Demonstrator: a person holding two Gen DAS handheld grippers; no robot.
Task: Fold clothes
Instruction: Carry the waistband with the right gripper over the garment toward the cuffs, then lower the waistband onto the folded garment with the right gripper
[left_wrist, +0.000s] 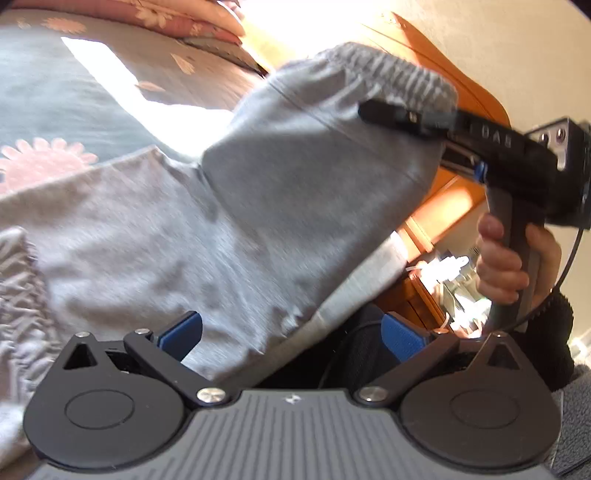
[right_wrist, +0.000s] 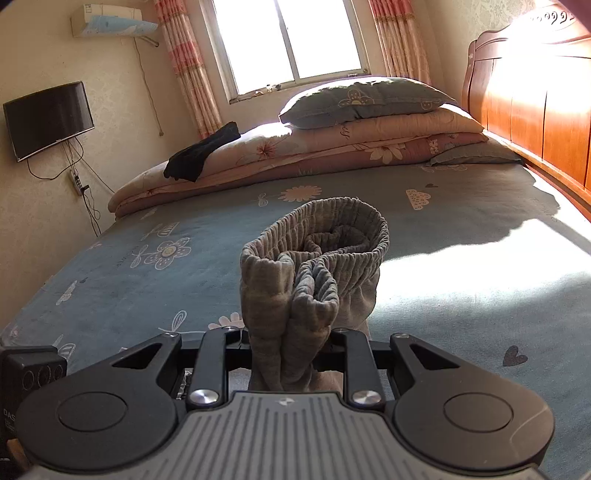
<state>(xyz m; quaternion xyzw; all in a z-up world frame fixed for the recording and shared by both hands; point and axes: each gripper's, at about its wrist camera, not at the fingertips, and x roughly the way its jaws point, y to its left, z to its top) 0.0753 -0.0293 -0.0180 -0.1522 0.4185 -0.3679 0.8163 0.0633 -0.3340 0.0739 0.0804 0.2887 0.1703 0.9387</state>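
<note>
Grey sweatpants (left_wrist: 258, 192) hang lifted above the bed. In the right wrist view my right gripper (right_wrist: 290, 354) is shut on the bunched elastic waistband of the sweatpants (right_wrist: 314, 258), which stands up in front of the camera. In the left wrist view the right gripper (left_wrist: 391, 116) holds that waistband at the upper right, with the hand on its handle. My left gripper (left_wrist: 291, 338) is open, its blue pads (left_wrist: 181, 334) either side of the lower hanging cloth, not closed on it.
The bed has a blue-grey flowered sheet (right_wrist: 461, 295). Folded quilts and pillows (right_wrist: 362, 122) lie at the far side with a black garment (right_wrist: 203, 151) on them. A wooden headboard (right_wrist: 535, 110) is at right. A nightstand (left_wrist: 432, 236) shows beyond the pants.
</note>
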